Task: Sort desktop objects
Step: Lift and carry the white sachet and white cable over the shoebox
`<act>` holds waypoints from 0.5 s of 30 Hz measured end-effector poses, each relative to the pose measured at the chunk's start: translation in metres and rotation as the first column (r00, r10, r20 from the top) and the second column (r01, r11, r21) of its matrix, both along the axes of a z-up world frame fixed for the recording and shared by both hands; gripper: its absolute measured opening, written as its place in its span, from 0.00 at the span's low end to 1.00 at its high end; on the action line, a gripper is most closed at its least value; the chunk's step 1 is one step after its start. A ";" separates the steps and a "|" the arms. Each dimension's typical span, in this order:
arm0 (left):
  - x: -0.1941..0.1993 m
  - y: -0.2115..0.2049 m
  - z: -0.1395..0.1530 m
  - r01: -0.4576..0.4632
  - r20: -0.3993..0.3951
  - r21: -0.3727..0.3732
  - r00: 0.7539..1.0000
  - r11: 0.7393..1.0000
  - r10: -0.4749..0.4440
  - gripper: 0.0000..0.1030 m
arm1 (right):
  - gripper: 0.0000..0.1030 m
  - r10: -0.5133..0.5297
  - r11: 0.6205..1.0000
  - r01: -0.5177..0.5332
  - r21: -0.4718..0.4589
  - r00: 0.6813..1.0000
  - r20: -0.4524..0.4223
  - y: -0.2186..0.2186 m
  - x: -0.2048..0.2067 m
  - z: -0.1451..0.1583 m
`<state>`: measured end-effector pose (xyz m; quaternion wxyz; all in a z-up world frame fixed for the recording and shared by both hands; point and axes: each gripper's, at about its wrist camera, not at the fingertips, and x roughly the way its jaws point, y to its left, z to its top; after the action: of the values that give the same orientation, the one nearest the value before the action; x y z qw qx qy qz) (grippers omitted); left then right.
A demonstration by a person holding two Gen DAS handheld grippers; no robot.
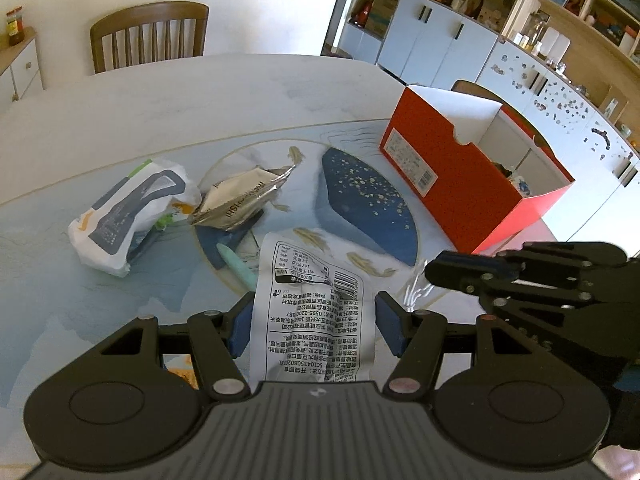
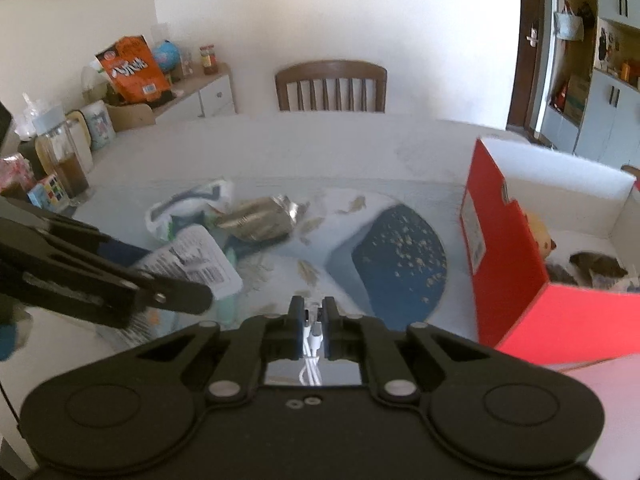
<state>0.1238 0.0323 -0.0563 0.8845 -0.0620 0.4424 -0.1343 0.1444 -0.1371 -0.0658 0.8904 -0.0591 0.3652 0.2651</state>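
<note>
We hold a flat white snack wrapper (image 1: 316, 312) in our left gripper (image 1: 314, 326), its blue pads (image 1: 241, 328) clamped on the packet's two edges. The wrapper is crinkled, printed with dense black text, a nutrition table and a barcode, and it stands up from the jaws toward twelve o'clock in the left wrist view. Our right gripper (image 2: 313, 320) is clenched on a coiled white cable (image 2: 312, 344), its loops trailing back under the fingers.

On the table (image 1: 200, 92), at ten o'clock from the wrapper, lies a white pouch with grey-blue and green print (image 1: 128, 208); just beside it, at eleven o'clock, is a crumpled silver foil packet (image 1: 240, 200). A mint-green pen-like stick (image 1: 236, 264) lies half under the wrapper. At two o'clock stands the open red cardboard box (image 1: 452, 172), white inside, with a few items at its bottom that we cannot identify.
</note>
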 end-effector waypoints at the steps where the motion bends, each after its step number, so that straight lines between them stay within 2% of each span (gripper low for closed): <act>1: 0.000 -0.001 -0.001 -0.001 -0.002 0.000 1.000 1.000 0.001 0.60 | 0.09 0.000 1.000 0.000 0.007 1.000 -0.003 -0.002 0.001 -0.003; 2: -0.001 -0.001 -0.002 -0.003 -0.005 0.000 1.000 1.000 0.003 0.60 | 0.12 0.003 1.000 -0.003 0.008 1.000 -0.009 -0.002 0.002 -0.005; 4: -0.001 -0.002 -0.004 -0.002 -0.012 0.000 1.000 1.000 0.002 0.60 | 0.25 0.004 1.000 -0.004 0.007 1.000 0.000 -0.002 0.003 -0.008; 6: -0.002 -0.002 -0.007 -0.003 -0.018 0.000 1.000 1.000 0.003 0.60 | 0.26 0.011 1.000 -0.011 0.016 1.000 -0.001 -0.002 0.005 -0.010; 7: -0.002 -0.003 -0.008 -0.006 -0.021 0.000 1.000 1.000 0.006 0.60 | 0.37 0.013 1.000 -0.013 0.010 1.000 -0.006 -0.001 0.006 -0.012; 9: -0.003 -0.002 -0.010 -0.010 -0.025 -0.002 1.000 1.000 0.010 0.60 | 0.48 0.013 1.000 -0.014 -0.013 0.999 -0.037 0.000 0.009 -0.019; 12: -0.004 0.000 -0.013 -0.019 -0.029 0.000 0.999 1.000 0.019 0.60 | 0.48 0.027 0.999 -0.028 -0.024 0.998 -0.054 0.001 0.009 -0.028; 15: -0.005 0.005 -0.014 -0.031 -0.034 0.000 0.999 1.000 0.031 0.60 | 0.48 0.082 0.995 -0.085 -0.049 0.995 -0.059 0.010 0.009 -0.036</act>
<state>0.1185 0.0377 -0.0706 0.8788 -0.0712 0.4564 -0.1196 0.1536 -0.1270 -0.1018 0.8659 -0.0898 0.3945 0.2943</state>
